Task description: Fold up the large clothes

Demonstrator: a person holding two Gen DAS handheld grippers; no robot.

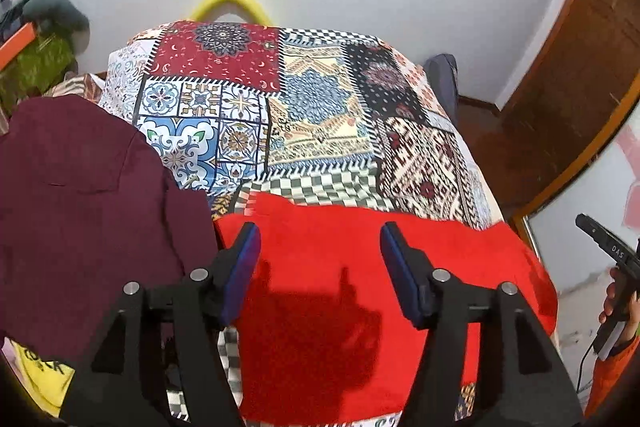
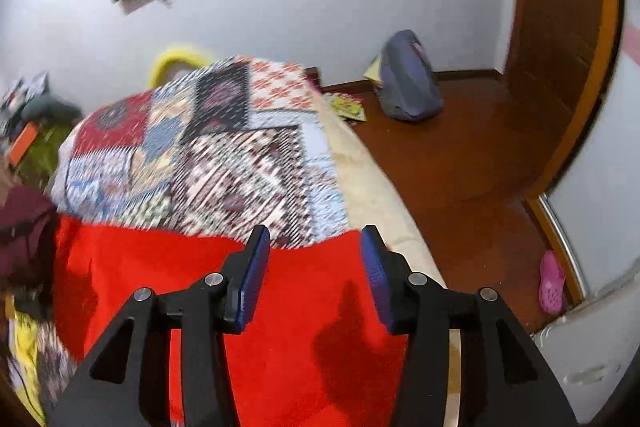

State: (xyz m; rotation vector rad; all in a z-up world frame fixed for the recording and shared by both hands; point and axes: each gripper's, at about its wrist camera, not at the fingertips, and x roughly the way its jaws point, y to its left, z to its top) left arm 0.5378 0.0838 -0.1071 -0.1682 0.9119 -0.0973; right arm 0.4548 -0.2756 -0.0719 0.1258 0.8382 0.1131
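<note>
Both hand-held grippers, left point(image 1: 320, 247) and right point(image 2: 314, 251), hang spread and empty above the red garment point(image 1: 360, 267); it lies flat across the lower frame on the patterned bed point(image 1: 320, 107); a maroon garment point(image 1: 80, 187) sits lower left.

A bright red fleece garment point(image 1: 360, 267) lies spread flat across the near end of the bed point(image 1: 248, 115), reaching its right edge. A dark maroon cloth garment point(image 1: 80, 195) lies rumpled at the bed's near left edge, just beside it.

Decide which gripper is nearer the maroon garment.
Left. The left gripper hangs right beside the maroon garment; the right gripper is across the red cloth.
</note>
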